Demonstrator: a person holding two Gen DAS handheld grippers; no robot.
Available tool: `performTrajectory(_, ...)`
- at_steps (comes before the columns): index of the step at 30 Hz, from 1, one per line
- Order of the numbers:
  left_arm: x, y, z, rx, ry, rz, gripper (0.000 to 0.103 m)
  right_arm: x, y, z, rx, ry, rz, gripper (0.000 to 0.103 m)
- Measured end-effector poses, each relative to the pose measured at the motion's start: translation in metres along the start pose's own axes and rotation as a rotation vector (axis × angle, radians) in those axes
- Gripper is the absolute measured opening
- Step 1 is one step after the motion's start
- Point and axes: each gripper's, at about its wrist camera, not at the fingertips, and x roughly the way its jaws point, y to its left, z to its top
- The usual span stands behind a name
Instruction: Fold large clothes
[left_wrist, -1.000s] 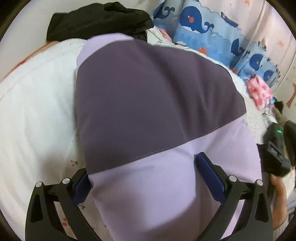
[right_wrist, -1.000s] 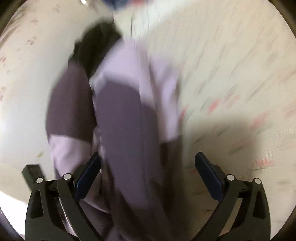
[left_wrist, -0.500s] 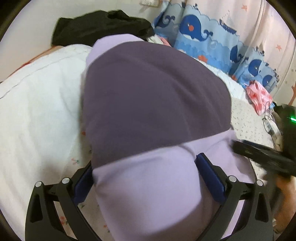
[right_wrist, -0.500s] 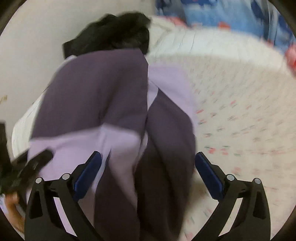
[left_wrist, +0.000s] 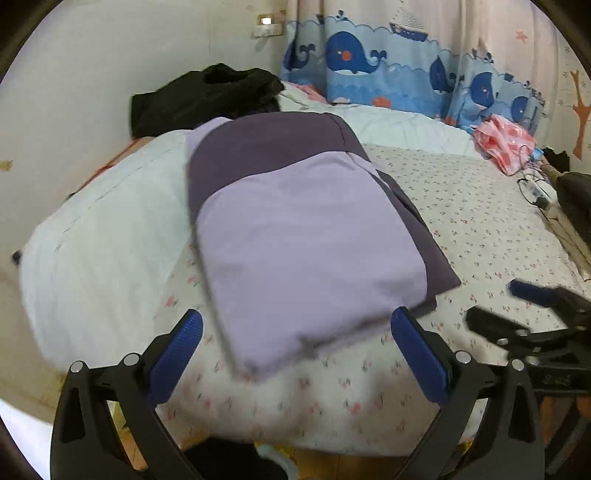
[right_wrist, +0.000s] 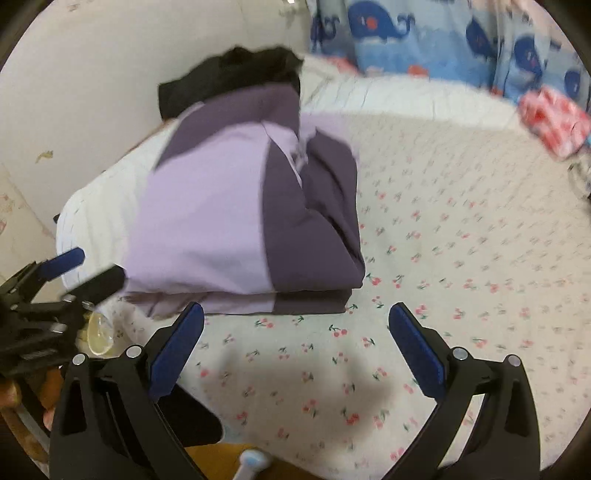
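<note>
A folded garment in light lilac and dark purple (left_wrist: 303, 236) lies on the floral bed sheet (left_wrist: 480, 206); it also shows in the right wrist view (right_wrist: 236, 221). My left gripper (left_wrist: 295, 347) is open and empty, just in front of the garment's near edge. My right gripper (right_wrist: 295, 339) is open and empty, a little in front of the garment's near edge. The right gripper shows at the right of the left wrist view (left_wrist: 532, 310). The left gripper shows at the left of the right wrist view (right_wrist: 70, 273).
A black garment (left_wrist: 207, 92) lies at the head of the bed by the wall. A white pillow or quilt (left_wrist: 99, 229) lies left of the folded garment. A pink patterned cloth (left_wrist: 506, 144) and cables (left_wrist: 535, 188) lie at the far right. A whale-print curtain (left_wrist: 388, 66) hangs behind.
Both grippers have drawn back from the garment, which filled both views before. It now lies folded and flat on the bed, free of both grippers.
</note>
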Motion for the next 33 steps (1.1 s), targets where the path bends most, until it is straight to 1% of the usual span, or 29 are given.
performTrajectory(1,-0.006,0.002,-0.006,-0.012,0.001,0.009,0.098,-0.009,0.009,-0.004,-0.012,-0.004,-0.031,0.097)
performTrajectory(2,-0.012,0.003,-0.009,-0.034,0.005,0.024,0.098,-0.016,0.016,-0.004,-0.025,0.014,-0.064,0.097)
performTrajectory(4,-0.017,0.007,-0.012,-0.065,0.033,0.025,0.098,-0.027,0.024,-0.003,-0.034,0.032,-0.042,0.097)
performTrajectory(6,-0.021,0.011,-0.016,-0.083,0.061,0.017,0.098,-0.040,0.027,-0.006,-0.031,0.004,-0.032,0.097)
performTrajectory(7,-0.023,0.012,-0.019,-0.088,0.066,0.023,0.098,-0.047,0.030,-0.008,-0.033,-0.015,-0.041,0.097)
performTrajectory(8,-0.027,0.014,-0.021,-0.094,0.070,0.023,0.098,-0.053,0.033,-0.011,-0.036,-0.030,-0.070,0.097)
performTrajectory(10,-0.033,0.019,-0.025,-0.111,0.074,0.004,0.098,-0.057,0.040,-0.014,-0.046,-0.018,-0.091,0.097)
performTrajectory(11,-0.035,0.022,-0.028,-0.122,0.075,-0.002,0.098,-0.055,0.042,-0.014,-0.058,0.003,-0.084,0.097)
performTrajectory(13,-0.039,0.026,-0.031,-0.135,0.079,-0.005,0.098,-0.057,0.048,-0.017,-0.063,0.005,-0.063,0.097)
performTrajectory(15,-0.041,0.029,-0.033,-0.133,0.087,0.010,0.098,-0.058,0.053,-0.018,-0.057,0.016,-0.065,0.097)
performTrajectory(18,-0.043,0.034,-0.036,-0.140,0.097,0.020,0.098,-0.055,0.060,-0.019,-0.066,0.035,-0.097,0.097)
performTrajectory(23,-0.048,0.040,-0.040,-0.146,0.087,0.030,0.098,-0.050,0.063,-0.019,-0.040,0.055,-0.086,0.097)
performTrajectory(25,-0.048,0.040,-0.039,-0.141,0.103,0.029,0.098,-0.050,0.064,-0.020,-0.038,0.064,-0.079,0.097)
performTrajectory(26,-0.047,0.040,-0.039,-0.138,0.116,0.025,0.098,-0.050,0.065,-0.021,-0.040,0.065,-0.078,0.097)
performTrajectory(29,-0.049,0.040,-0.039,-0.136,0.101,0.039,0.098,-0.053,0.070,-0.022,-0.049,0.059,-0.074,0.097)
performTrajectory(33,-0.052,0.037,-0.040,-0.128,0.098,0.036,0.098,-0.054,0.074,-0.023,-0.053,0.061,-0.071,0.097)
